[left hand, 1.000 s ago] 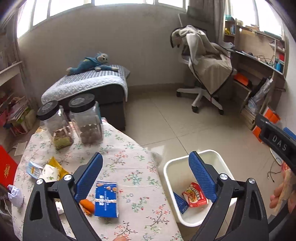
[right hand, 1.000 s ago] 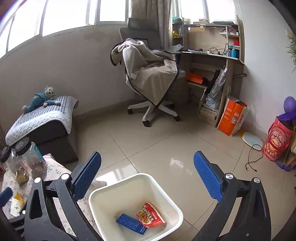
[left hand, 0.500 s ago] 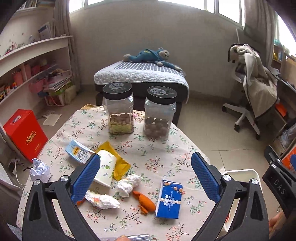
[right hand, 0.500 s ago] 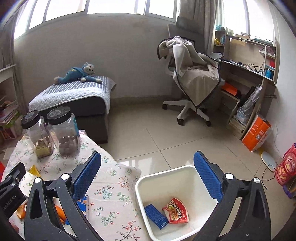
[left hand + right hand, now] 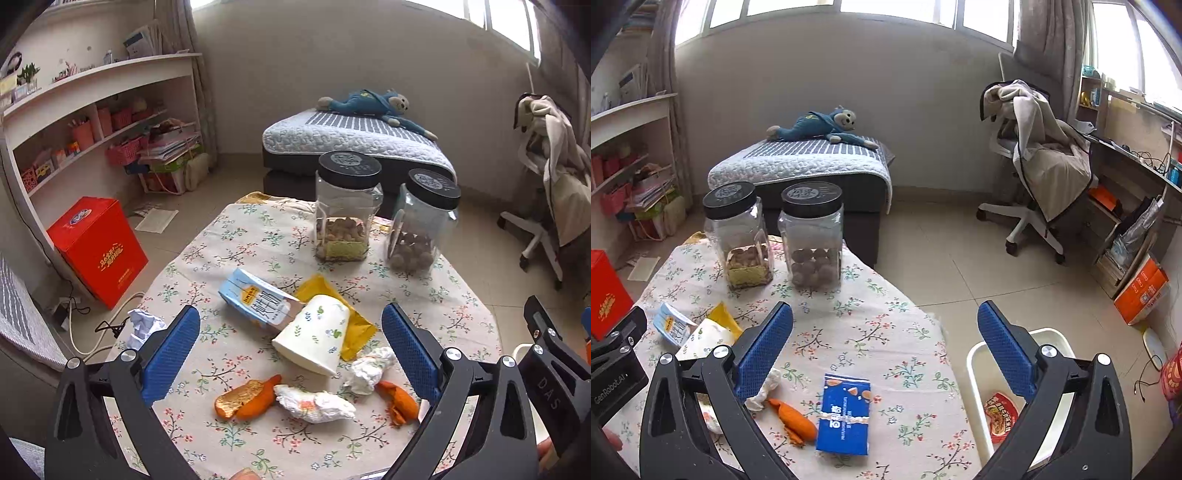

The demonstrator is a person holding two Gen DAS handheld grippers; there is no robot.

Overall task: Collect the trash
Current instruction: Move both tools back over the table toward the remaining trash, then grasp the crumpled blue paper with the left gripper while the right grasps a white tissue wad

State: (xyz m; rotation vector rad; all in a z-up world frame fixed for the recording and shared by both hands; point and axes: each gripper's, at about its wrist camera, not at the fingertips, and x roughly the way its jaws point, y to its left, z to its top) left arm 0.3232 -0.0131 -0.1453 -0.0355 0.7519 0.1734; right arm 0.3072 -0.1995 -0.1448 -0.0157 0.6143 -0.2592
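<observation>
Trash lies on the floral tablecloth (image 5: 251, 236): a tipped paper cup (image 5: 314, 339) on a yellow wrapper (image 5: 354, 325), a light-blue carton (image 5: 258, 301), orange peels (image 5: 243, 400), crumpled tissues (image 5: 314, 404) and a paper ball (image 5: 142, 323) at the left edge. My left gripper (image 5: 291, 347) is open and empty above them. A blue snack box (image 5: 845, 413) and an orange peel (image 5: 792, 417) lie under my right gripper (image 5: 886, 349), which is open and empty. The white bin (image 5: 977, 369) stands on the floor at the right, holding a red packet (image 5: 1001, 411).
Two black-lidded clear jars (image 5: 345, 210) (image 5: 421, 225) stand at the table's far side. A red box (image 5: 98, 247) and shelves are on the floor at the left. A daybed with a blue plush (image 5: 820, 123) and a draped office chair (image 5: 1034, 166) stand beyond.
Both grippers swung left from the bin toward the table. The left view now faces the trash pile and the shelves. Both stayed open and empty.
</observation>
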